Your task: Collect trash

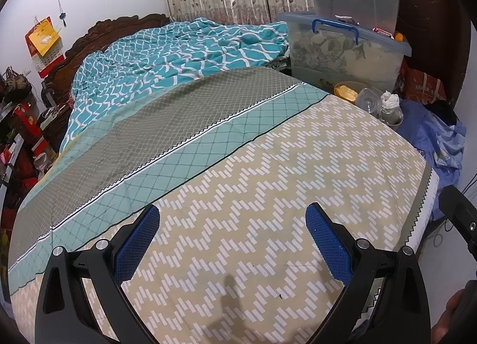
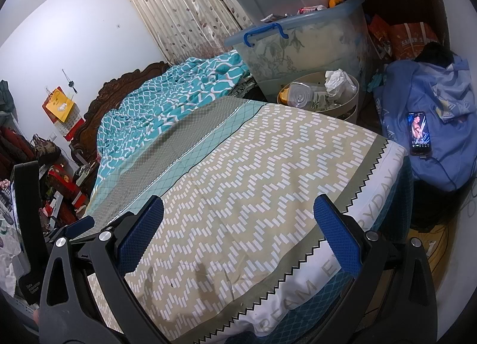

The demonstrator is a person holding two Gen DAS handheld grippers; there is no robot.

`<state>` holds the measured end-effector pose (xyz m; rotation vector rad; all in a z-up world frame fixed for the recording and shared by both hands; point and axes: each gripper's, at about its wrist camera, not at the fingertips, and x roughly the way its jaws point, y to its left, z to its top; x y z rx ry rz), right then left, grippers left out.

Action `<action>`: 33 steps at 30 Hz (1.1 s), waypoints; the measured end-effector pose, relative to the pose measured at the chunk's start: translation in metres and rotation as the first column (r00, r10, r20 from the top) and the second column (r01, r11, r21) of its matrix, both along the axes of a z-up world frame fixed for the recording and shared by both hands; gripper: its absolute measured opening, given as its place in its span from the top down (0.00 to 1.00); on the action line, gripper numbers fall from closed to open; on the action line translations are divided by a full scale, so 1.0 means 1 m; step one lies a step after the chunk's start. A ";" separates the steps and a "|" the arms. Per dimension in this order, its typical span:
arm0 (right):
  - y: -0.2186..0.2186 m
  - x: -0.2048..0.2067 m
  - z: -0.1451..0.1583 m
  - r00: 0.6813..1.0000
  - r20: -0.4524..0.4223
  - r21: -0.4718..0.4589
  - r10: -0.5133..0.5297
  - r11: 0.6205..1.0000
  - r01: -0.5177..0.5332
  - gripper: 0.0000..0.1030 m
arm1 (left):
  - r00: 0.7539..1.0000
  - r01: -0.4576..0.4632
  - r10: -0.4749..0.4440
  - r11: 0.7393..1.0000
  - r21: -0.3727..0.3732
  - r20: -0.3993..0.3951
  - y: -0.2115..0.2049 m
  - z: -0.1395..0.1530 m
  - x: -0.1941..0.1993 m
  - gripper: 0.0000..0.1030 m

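2 hand-held grippers hover over a patterned bed (image 1: 268, 180); left hand-held gripper (image 1: 232, 224) and right hand-held gripper (image 2: 238, 218) both spread apart, empty; trash-filled round bin (image 2: 353, 105) with crumpled tissue (image 2: 338, 80) at 1 o'clock beyond the mattress.

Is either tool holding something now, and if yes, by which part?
Nothing is held. The left tool and the right tool are both open above the bedsheet, with only sheet between their fingers.

Left tool (image 1: 232, 218) and right tool (image 2: 238, 212), jaws spread wide, empty.
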<state>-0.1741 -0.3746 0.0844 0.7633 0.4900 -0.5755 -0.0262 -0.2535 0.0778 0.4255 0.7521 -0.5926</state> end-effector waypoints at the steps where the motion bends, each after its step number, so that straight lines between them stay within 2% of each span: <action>1: 0.000 0.000 0.000 1.000 -0.001 0.000 0.000 1.000 0.000 0.03 | 1.000 -0.002 0.002 1.000 0.000 0.002 0.000 0.000 0.000 0.08; 33: -0.002 0.000 -0.001 1.000 0.000 0.005 -0.003 1.000 0.003 0.03 | 1.000 -0.002 0.002 1.000 0.023 0.009 -0.003 -0.006 -0.005 0.08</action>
